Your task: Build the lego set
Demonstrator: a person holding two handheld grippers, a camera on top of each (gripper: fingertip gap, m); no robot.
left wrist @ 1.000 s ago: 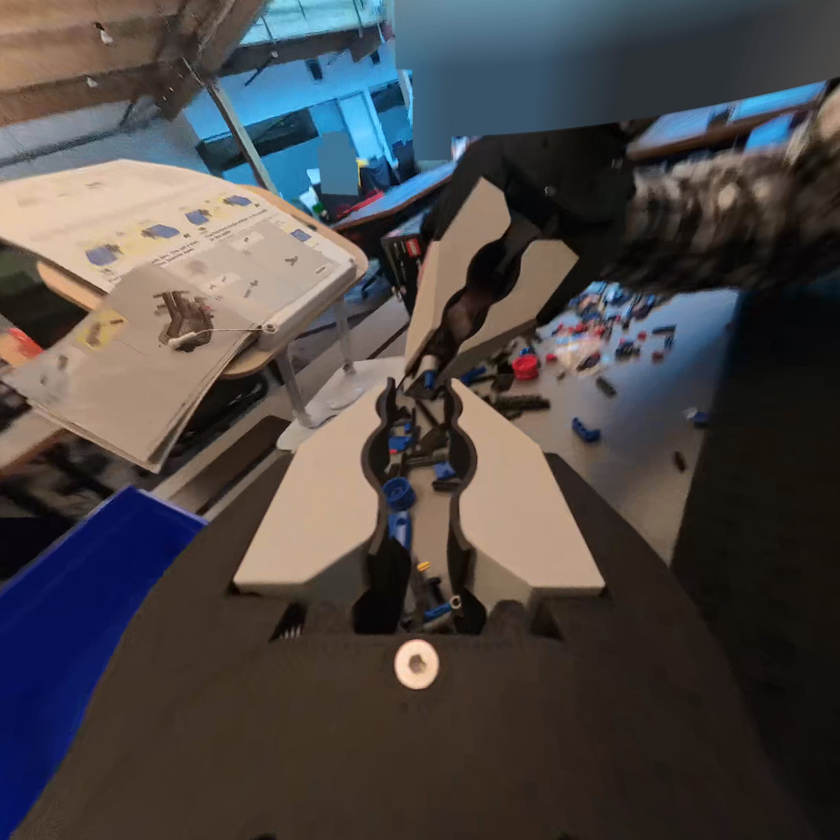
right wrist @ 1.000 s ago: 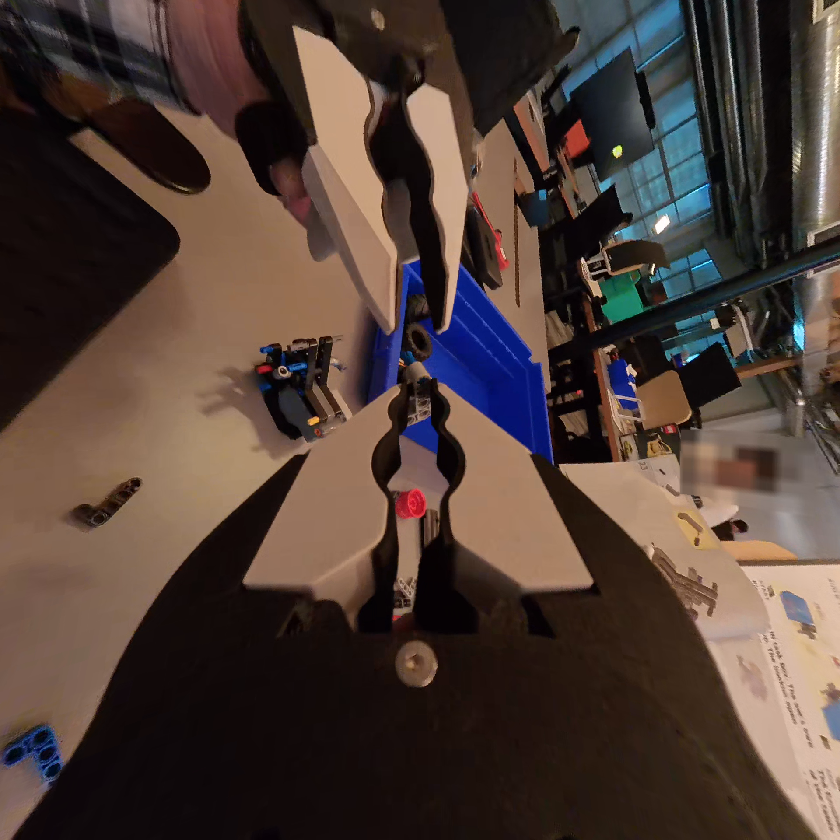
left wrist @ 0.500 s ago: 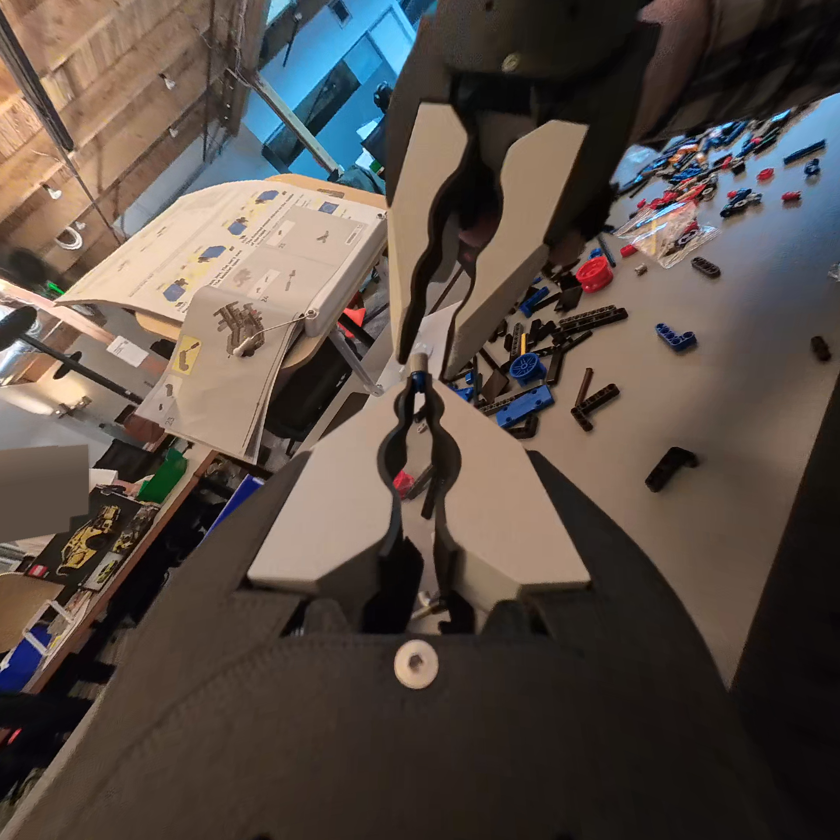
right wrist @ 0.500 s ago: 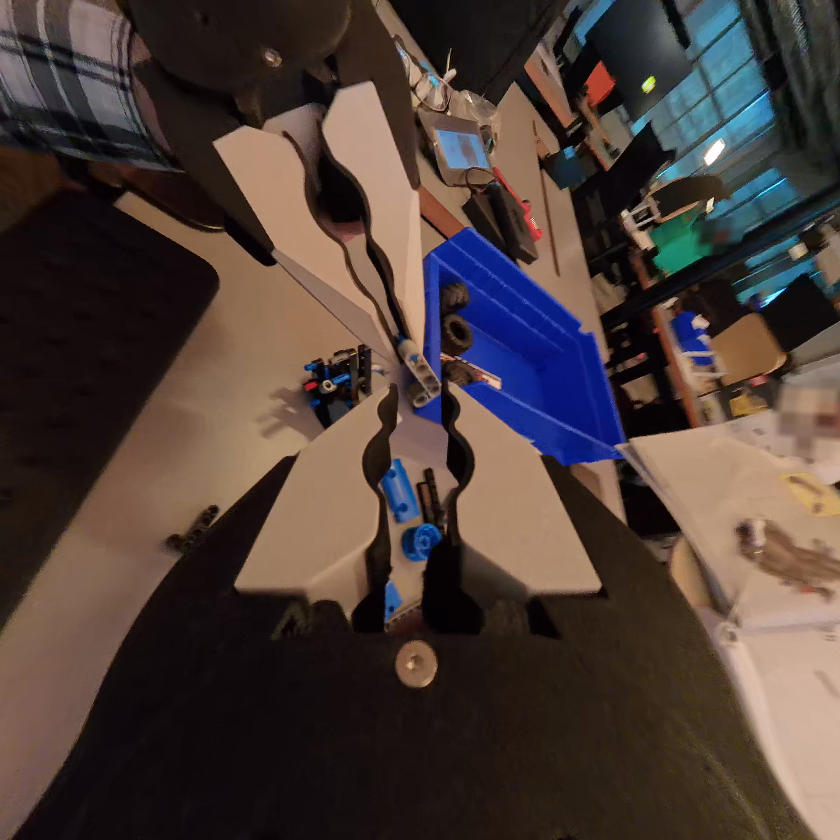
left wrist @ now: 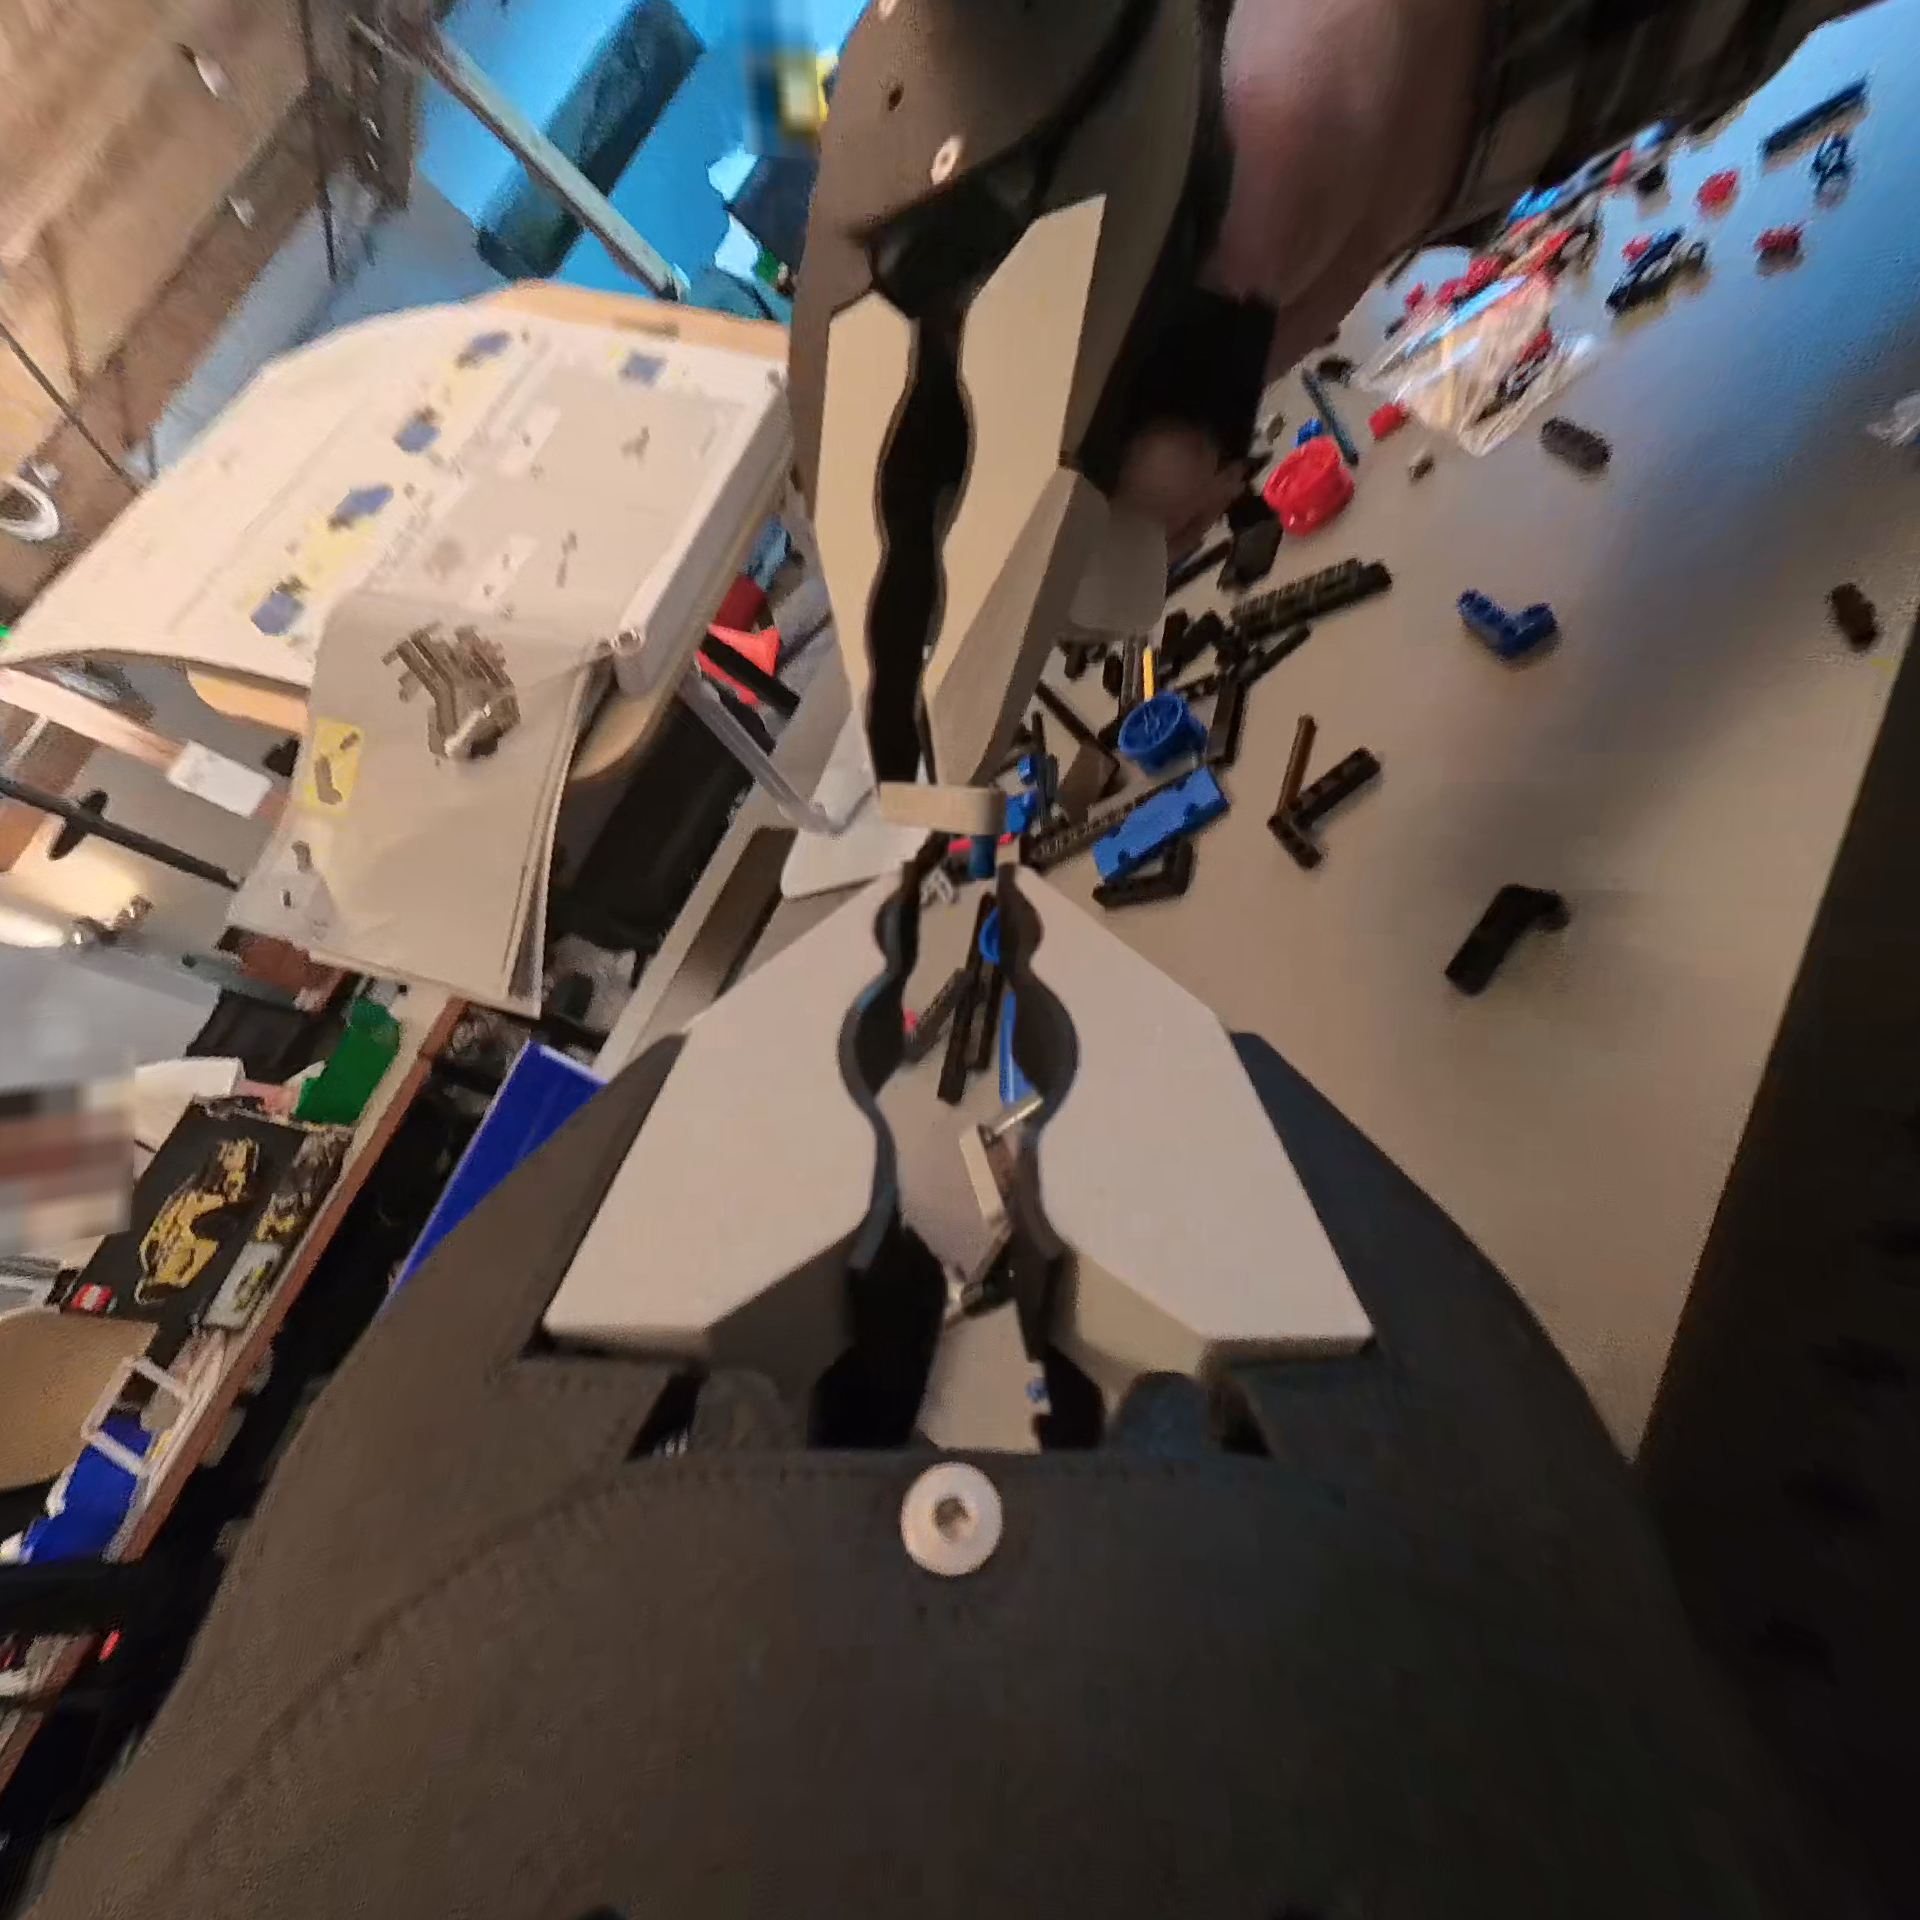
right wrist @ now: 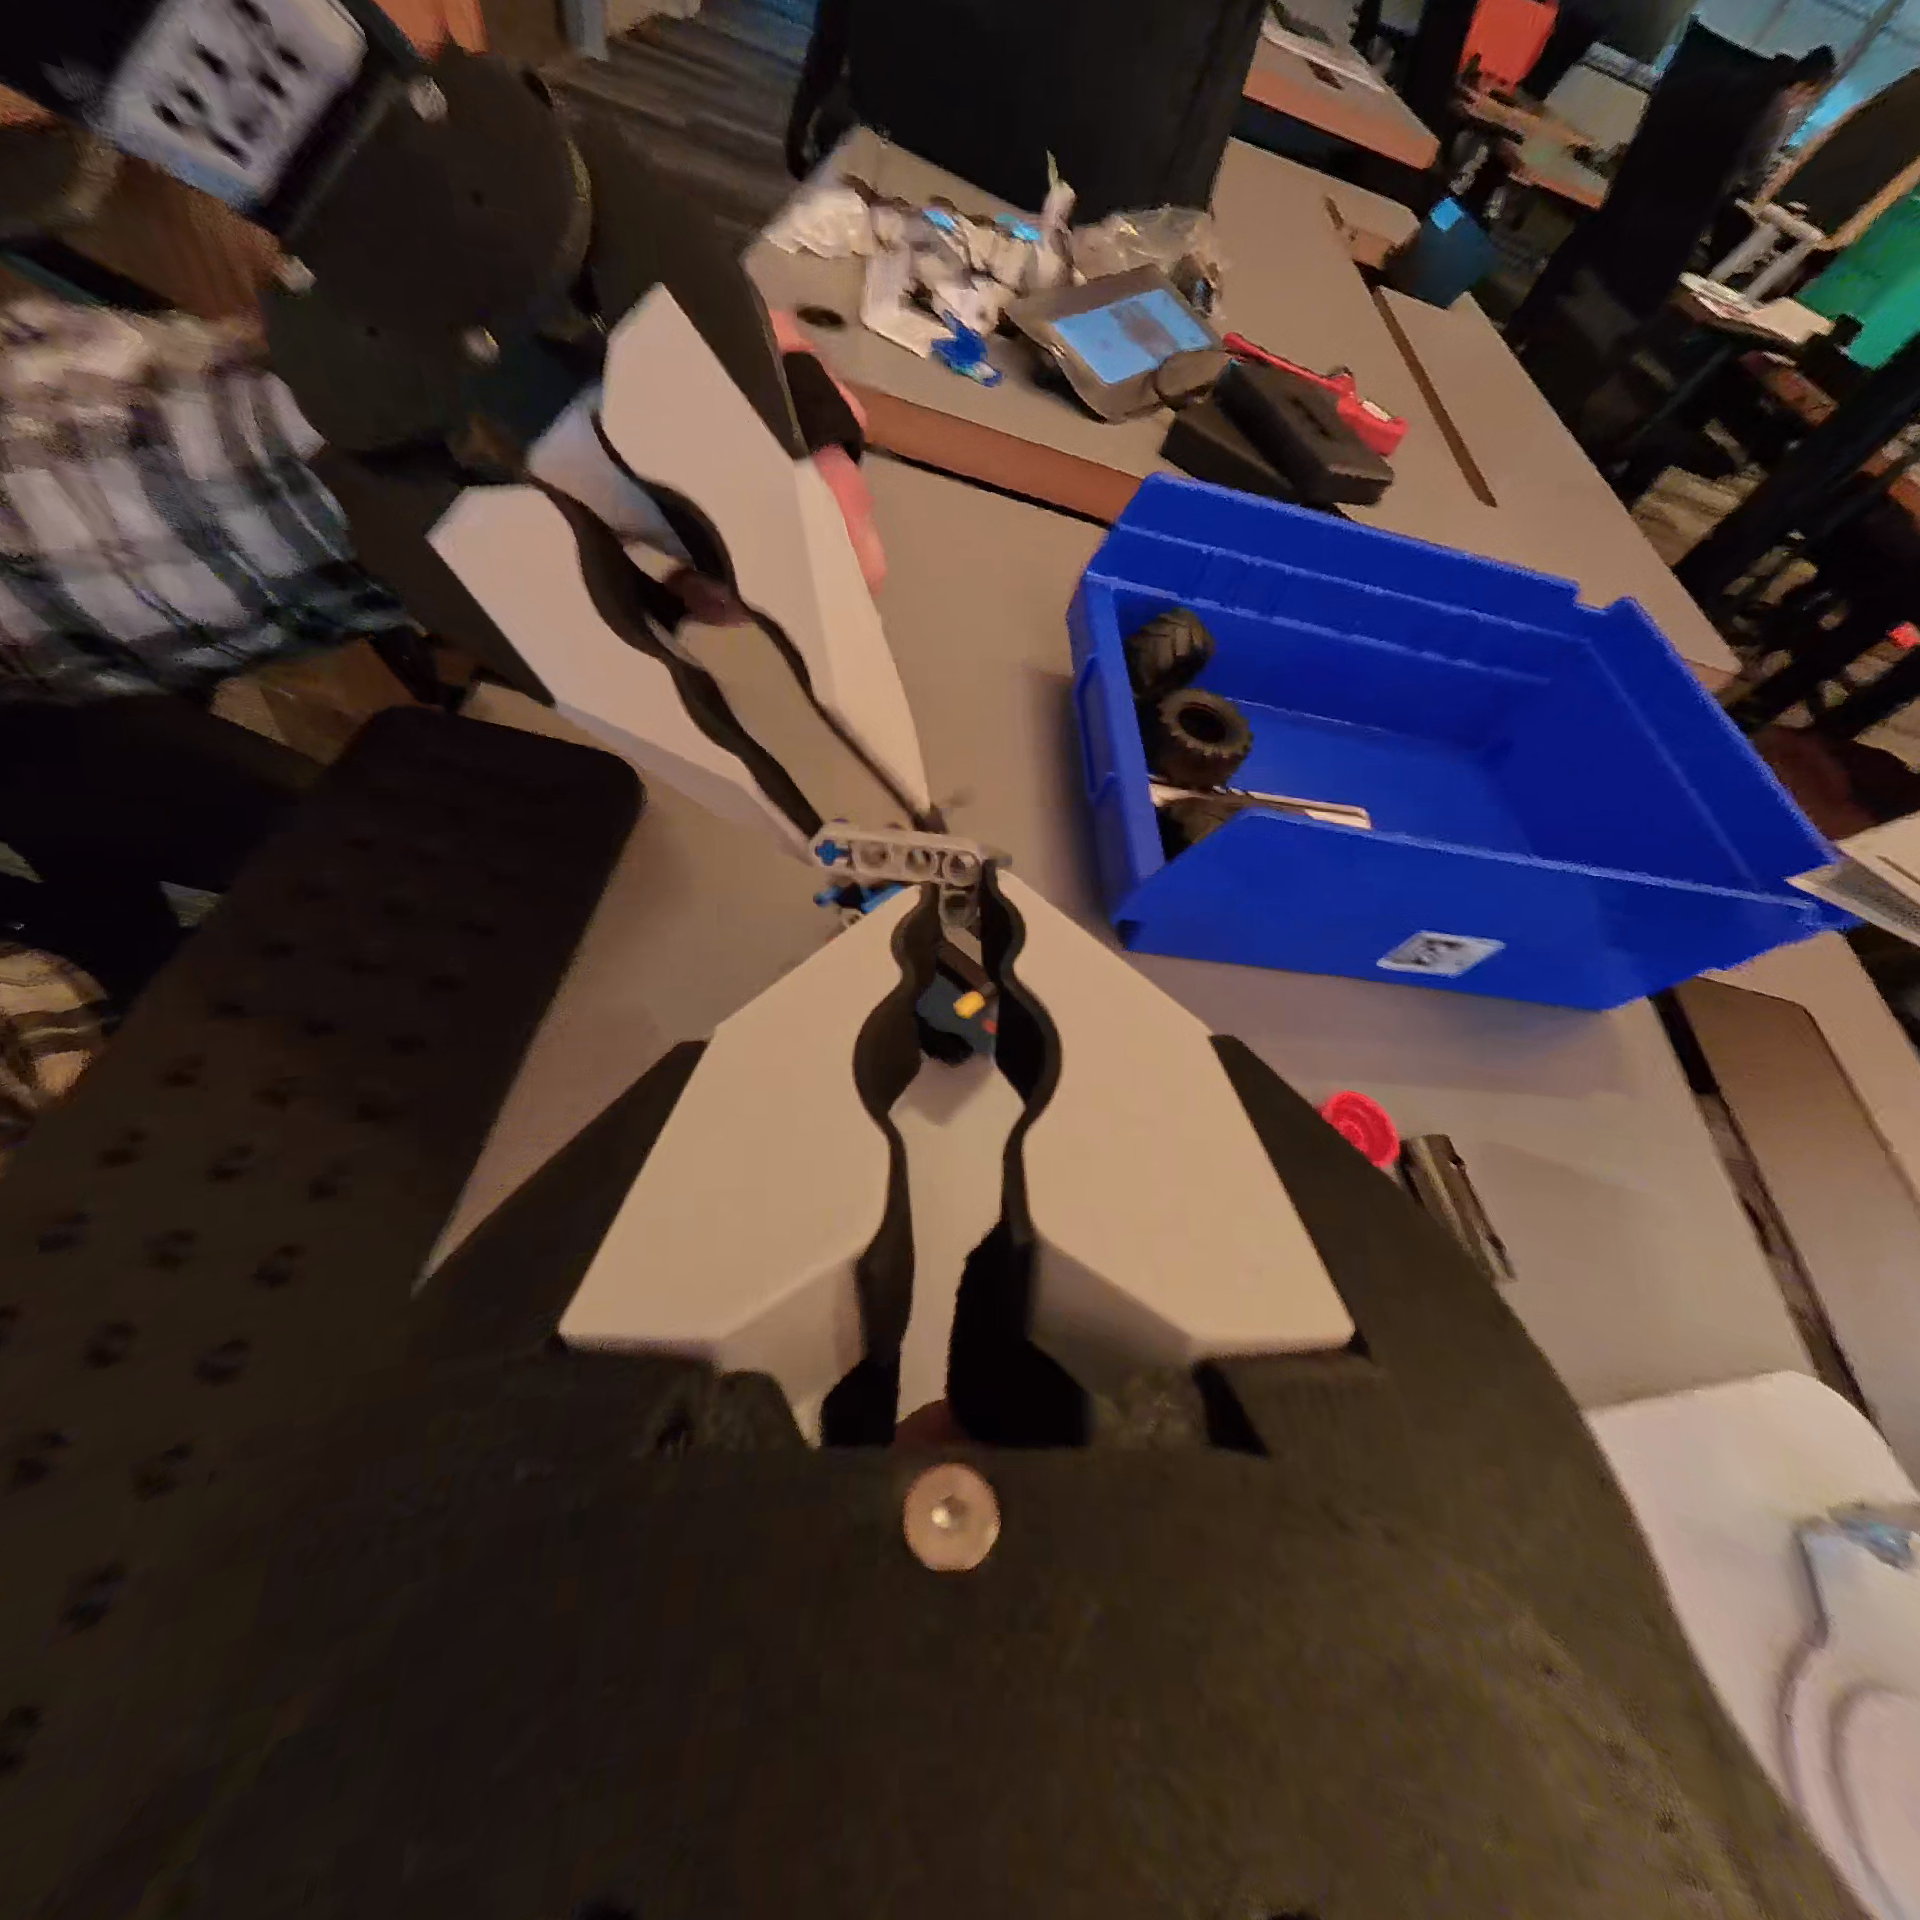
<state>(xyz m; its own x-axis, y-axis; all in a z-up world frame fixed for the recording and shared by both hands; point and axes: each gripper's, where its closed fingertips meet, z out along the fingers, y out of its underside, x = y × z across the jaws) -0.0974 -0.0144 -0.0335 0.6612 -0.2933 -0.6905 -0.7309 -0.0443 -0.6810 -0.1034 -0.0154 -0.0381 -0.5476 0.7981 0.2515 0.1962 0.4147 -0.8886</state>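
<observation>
One grey beam (right wrist: 899, 857) with a row of holes hangs in the air above the table (right wrist: 1351, 1060), level, between the tips of the two claws. It carries a blue pin (left wrist: 982, 854) at one end. The right gripper (right wrist: 956, 896) is pinched on the beam's short downturned leg, its jaws narrowed to a thin slit. The left gripper (left wrist: 961, 883) meets the beam from the other side, tips against it with the blue pin at them. Its jaws are drawn nearly together, but I cannot tell whether they actually clamp the pin or only touch it.

Under the beam, seen between the right gripper's fingers, a small dark assembly (right wrist: 951, 1013) with a yellow stub sits on the table. Just beside that claw lies a red wheel hub (right wrist: 1359, 1127). Farther off stands a blue bin (right wrist: 1455, 914) with black tyres (right wrist: 1195, 727) in its near corner.

In the left wrist view, loose black, blue and red pieces (left wrist: 1153, 831) lie scattered across the table behind the claws, and an open instruction booklet (left wrist: 468, 499) is propped on a stand beyond the table edge. A plaid sleeve (right wrist: 135, 499) shows behind the left gripper
</observation>
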